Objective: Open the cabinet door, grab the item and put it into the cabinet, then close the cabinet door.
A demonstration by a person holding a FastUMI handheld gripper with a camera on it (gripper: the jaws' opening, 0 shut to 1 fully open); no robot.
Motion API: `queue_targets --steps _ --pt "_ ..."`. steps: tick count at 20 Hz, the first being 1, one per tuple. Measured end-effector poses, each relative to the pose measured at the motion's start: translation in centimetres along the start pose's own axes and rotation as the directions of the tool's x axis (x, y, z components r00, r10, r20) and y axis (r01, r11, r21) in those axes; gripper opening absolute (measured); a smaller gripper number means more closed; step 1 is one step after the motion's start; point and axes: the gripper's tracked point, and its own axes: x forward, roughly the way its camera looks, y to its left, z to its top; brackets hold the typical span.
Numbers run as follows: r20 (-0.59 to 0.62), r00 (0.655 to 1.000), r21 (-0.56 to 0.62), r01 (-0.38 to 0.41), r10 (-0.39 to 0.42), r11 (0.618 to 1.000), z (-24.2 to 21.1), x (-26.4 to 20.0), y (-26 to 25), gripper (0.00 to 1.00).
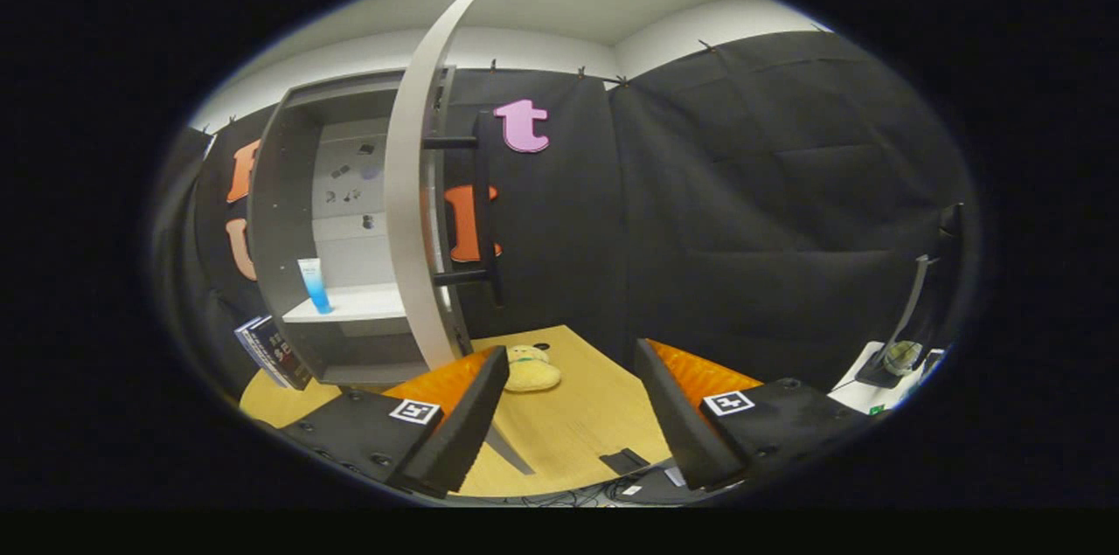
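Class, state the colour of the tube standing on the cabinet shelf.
Blue and white tube, in the gripper view.

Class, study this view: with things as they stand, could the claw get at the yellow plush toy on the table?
Probably yes. The claw is open and empty, and the yellow plush toy lies just ahead of its fingers on bare table, beside the open cabinet door.

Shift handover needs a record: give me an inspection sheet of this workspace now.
Surface: wooden table, mostly bare ahead of the claw.
Job's things: cabinet with its door swung open; yellow plush toy on the table just beyond the fingers.
Clutter: blue tube standing on the cabinet shelf; books leaning beside the cabinet.
Claw: claw open, holding nothing.
Cables: thin wires at the table's near edge.
Surroundings: black cloth wall; a stand off to the side.
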Motion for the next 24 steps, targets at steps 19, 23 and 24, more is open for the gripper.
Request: queue_targets --steps 19,23,24 --pt "-0.08 0.911 0.028 -0.404 0.405 0.914 -4.4 1.2 30.8 0.95" --pt "-0.095 0.901 0.009 -0.424 0.422 0.906 -4.9 5.3 36.9 0.95" --pt "-0.099 0.903 0.005 -0.419 0.417 0.908 -5.0 6.1 37.9 0.95"
